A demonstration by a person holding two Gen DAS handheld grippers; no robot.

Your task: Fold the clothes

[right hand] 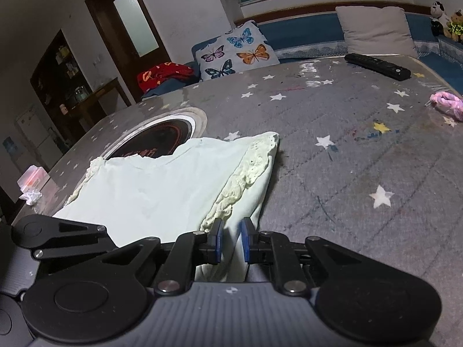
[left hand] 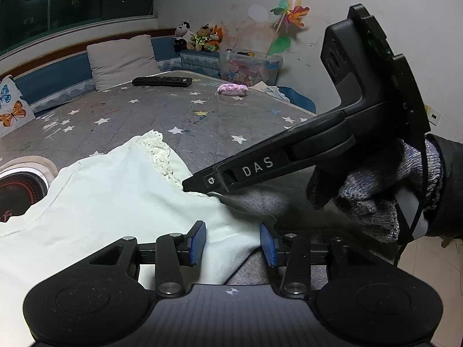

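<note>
The pale green top (right hand: 170, 185) lies folded on the star-print table cover (right hand: 361, 156). The right gripper (right hand: 230, 243) pinches its near edge, while the left gripper (left hand: 233, 244) stands open over the cloth. Only the left view shows the gloved hand (left hand: 376, 190); only the right shows the door (right hand: 127, 34).

left gripper (left hand: 233, 244): jaws apart over hem of pale green garment (left hand: 115, 196) | right gripper (left hand: 196, 186): tip on garment's lace edge, held by gloved hand (left hand: 370, 190) | surface: grey star-print mat (left hand: 202, 115) | far back: remote (left hand: 162, 81), pink bundle (left hand: 233, 89)
</note>
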